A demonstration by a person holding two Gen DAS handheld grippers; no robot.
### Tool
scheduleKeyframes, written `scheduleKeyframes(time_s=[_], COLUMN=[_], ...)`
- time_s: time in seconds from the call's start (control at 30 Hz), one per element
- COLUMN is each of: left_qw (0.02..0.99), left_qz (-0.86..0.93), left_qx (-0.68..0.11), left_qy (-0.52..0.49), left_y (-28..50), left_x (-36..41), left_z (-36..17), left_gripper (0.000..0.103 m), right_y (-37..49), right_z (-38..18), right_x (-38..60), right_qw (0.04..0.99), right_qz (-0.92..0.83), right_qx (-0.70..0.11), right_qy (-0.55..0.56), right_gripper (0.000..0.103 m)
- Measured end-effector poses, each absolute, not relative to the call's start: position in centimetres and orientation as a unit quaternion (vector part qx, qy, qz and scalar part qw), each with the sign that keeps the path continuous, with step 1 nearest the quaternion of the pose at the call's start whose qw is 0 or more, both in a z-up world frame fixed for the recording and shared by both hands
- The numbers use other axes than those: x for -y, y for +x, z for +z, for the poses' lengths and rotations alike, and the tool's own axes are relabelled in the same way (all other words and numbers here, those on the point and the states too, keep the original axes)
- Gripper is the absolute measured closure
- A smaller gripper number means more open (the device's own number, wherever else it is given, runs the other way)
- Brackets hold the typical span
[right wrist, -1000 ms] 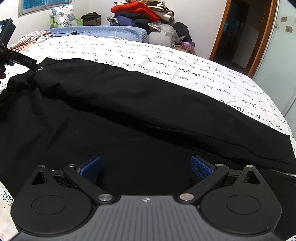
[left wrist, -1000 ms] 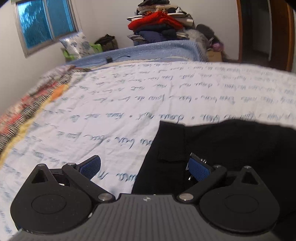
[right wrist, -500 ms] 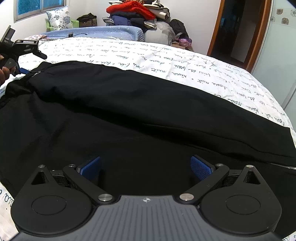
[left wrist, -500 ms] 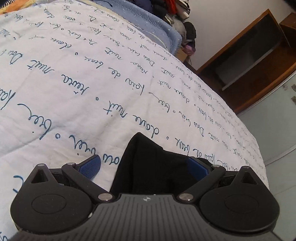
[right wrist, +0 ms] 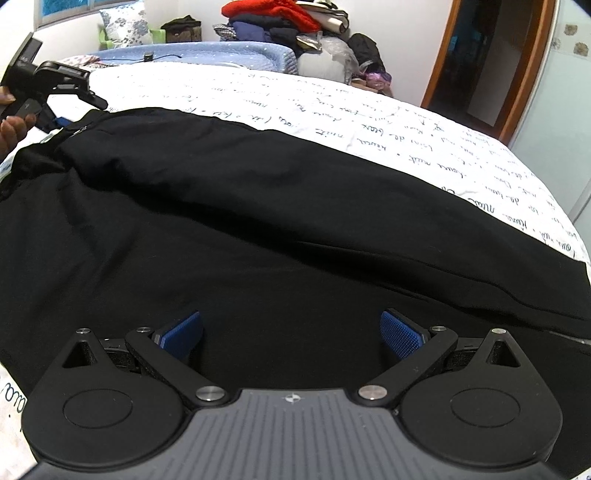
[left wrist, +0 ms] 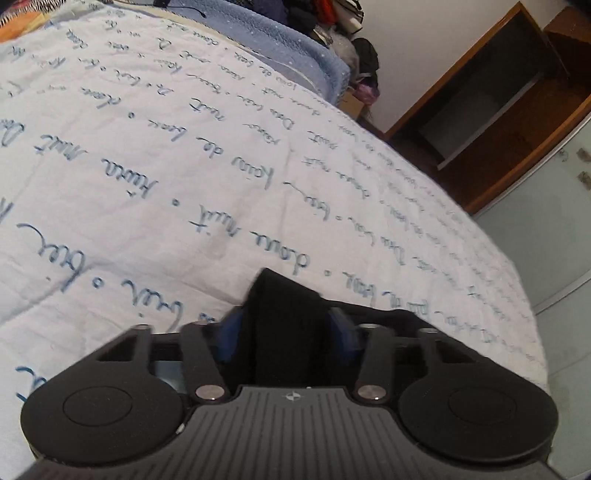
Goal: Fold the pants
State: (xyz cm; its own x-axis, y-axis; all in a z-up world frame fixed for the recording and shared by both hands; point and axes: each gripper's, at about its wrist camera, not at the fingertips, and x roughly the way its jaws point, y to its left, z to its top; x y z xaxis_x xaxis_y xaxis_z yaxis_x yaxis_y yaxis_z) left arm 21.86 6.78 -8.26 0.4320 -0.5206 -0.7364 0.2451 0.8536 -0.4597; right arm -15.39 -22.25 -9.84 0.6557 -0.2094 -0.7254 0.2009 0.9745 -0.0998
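Observation:
Black pants (right wrist: pixel 258 206) lie spread across a white bedspread with blue handwriting (right wrist: pixel 332 110). In the left wrist view, my left gripper (left wrist: pixel 286 328) is shut on a bunched corner of the pants (left wrist: pixel 284 314) at the waist end. It also shows in the right wrist view (right wrist: pixel 55 88) at the far left, held by a hand at the waistband. My right gripper (right wrist: pixel 291 332) is open and hovers just over the pants' middle, with black cloth between its blue pads (right wrist: pixel 400 332).
A blue blanket (right wrist: pixel 221 51) lies at the bed's far end, with a pile of clothes (right wrist: pixel 288 22) behind it. A wooden door frame (right wrist: pixel 528 66) stands at the right. The bed's right edge (right wrist: pixel 576 229) is near the pant hems.
My left gripper's fingers have closed from wide open onto the pants' corner. The right gripper has stayed open, shifting slightly over the cloth.

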Motion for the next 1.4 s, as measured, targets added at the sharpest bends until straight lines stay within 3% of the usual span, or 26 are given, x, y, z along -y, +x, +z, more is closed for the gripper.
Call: scheduleKeyframes(time_s=[0.07,0.17,0.23,0.27,0.3,0.37,0.6,0.8,0.93,0.97,1.2,1.4], left_qw=[0.832,0.825,0.837,0.849,0.852,0.851,0.879,0.896,0.897,0.896,0.883,0.884], left_qz=[-0.229,-0.248,-0.237,-0.224,-0.219,-0.224,-0.266,-0.325,-0.355,-0.364,-0.377,-0.363], left_qx=[-0.485,-0.483,-0.474,-0.466,-0.466,-0.463,-0.388,-0.289,-0.237,-0.223,-0.256,-0.272], left_qy=[-0.141,-0.156,-0.135,-0.111,-0.097,-0.104,-0.081,-0.089,-0.116,-0.124,-0.111,-0.111], left_y=[22.1,22.4,22.3,22.1,22.0,22.0,18.8,14.1,11.9,11.3,11.0,11.9], left_x=[-6.8,-6.4,-5.4,-4.8,-4.5,-4.7,-5.6,-6.8,-8.1,-8.4,-8.4,-8.3], left_z=[-8.4,-8.5,-8.3,-8.2,-8.2,-8.1,-4.7,-0.8,1.3,1.8,1.3,-1.1], left_gripper=[0.055,0.025,0.033,0.054,0.066,0.075,0.082,0.083,0.086,0.1,0.1,0.101], right_y=[-15.4,-15.4,-15.4,-15.4,-15.4,-15.5,-15.3,-13.9,-7.6,-6.1,2.7,4.8], right_z=[-9.8,-9.9,-10.0,-9.9,-9.9,-9.7,-8.5,-5.2,-4.6,-4.7,-6.4,-8.6], right_x=[22.2,22.5,22.5,22.4,22.4,22.2,23.2,26.9,30.5,31.3,34.0,33.9], right_qw=[0.91,0.909,0.909,0.908,0.909,0.91,0.922,0.962,0.936,0.932,0.9,0.88], right_qz=[-0.112,-0.112,-0.11,-0.108,-0.108,-0.106,-0.081,0.088,0.145,0.145,0.154,0.163], right_qx=[-0.399,-0.401,-0.403,-0.404,-0.403,-0.401,-0.378,-0.257,-0.31,-0.319,-0.395,-0.429], right_qy=[-0.007,0.002,0.006,0.005,0.002,-0.007,-0.001,-0.039,-0.081,-0.09,-0.097,-0.125], right_gripper=[0.0,0.0,0.0,0.0,0.0,0.0,0.0,0.0,0.0,0.001,0.001,0.001])
